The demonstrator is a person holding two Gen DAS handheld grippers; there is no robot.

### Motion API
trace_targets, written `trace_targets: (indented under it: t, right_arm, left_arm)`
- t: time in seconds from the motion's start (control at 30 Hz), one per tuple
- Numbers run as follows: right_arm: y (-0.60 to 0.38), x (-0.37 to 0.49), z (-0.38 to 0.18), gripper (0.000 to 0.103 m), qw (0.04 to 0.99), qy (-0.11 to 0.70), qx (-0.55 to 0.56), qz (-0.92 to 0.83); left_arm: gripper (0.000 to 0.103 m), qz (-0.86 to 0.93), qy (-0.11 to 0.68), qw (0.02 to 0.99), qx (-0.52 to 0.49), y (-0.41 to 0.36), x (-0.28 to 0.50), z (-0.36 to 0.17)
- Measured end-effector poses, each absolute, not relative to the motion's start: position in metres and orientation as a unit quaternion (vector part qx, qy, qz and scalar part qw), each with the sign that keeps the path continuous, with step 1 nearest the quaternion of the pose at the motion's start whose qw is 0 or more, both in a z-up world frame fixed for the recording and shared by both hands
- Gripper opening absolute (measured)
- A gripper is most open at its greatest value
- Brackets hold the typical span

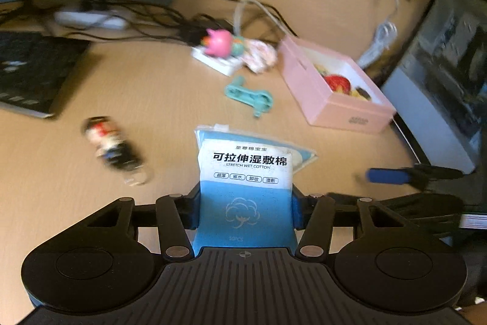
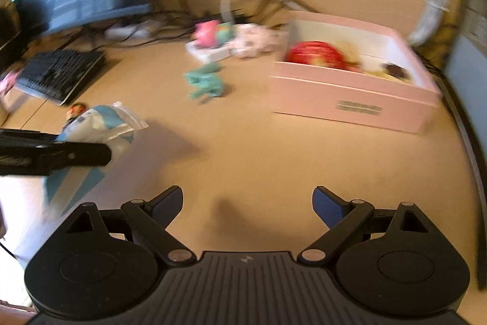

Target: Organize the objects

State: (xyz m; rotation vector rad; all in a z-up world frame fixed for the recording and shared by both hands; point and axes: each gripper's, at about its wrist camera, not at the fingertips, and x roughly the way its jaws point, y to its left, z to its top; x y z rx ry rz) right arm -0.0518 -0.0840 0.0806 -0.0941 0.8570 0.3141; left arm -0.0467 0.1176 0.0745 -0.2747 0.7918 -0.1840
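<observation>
My left gripper (image 1: 246, 203) is shut on a blue and white wet cotton packet (image 1: 245, 169) and holds it above the wooden desk (image 1: 158, 99). The packet also shows at the left of the right wrist view (image 2: 97, 127), clamped by the left gripper's fingers (image 2: 76, 156). My right gripper (image 2: 247, 203) is open and empty above bare desk. An open pink box (image 1: 338, 90) with a red apple (image 1: 338, 83) and other small items stands to the right; it also shows in the right wrist view (image 2: 356, 99). A teal plastic tool (image 1: 249, 95) and a small dark bottle (image 1: 112, 148) lie on the desk.
A pink toy figure (image 1: 220, 43) on a white base and a patterned pouch (image 1: 260, 55) sit behind the teal tool. A keyboard (image 2: 61, 75), monitors (image 1: 447, 72), a power strip (image 1: 91, 19) and tangled cables (image 1: 170, 20) line the back and sides.
</observation>
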Motion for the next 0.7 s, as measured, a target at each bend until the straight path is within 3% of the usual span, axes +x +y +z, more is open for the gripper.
trace_targets:
  t: [0.4,0.47,0.53,0.6,0.67,0.7]
  right_arm:
    - [0.075,-0.026,0.077,0.091,0.866,0.365,-0.128,0.316]
    - [0.099,-0.019,0.077,0.084,0.866,0.358,-0.131,0.323]
    - [0.12,-0.01,0.073,0.069,0.863,0.362,-0.136,0.326]
    - [0.134,-0.005,0.069,0.063,0.863,0.36,-0.137,0.326]
    - [0.143,-0.003,0.063,0.051,0.865,0.363,-0.145,0.315]
    - [0.145,-0.002,0.061,0.039,0.863,0.372,-0.146,0.309]
  left_arm:
    - [0.056,0.137,0.356,0.899,-0.217,0.238,-0.129,0.093]
    - [0.056,0.145,0.355,0.898,-0.218,0.249,-0.135,0.095]
    - [0.056,0.145,0.352,0.9,-0.21,0.256,-0.136,0.096]
    - [0.056,0.14,0.349,0.905,-0.201,0.262,-0.137,0.097]
    - [0.056,0.142,0.349,0.902,-0.209,0.269,-0.137,0.095]
    - [0.056,0.138,0.351,0.9,-0.217,0.272,-0.137,0.094]
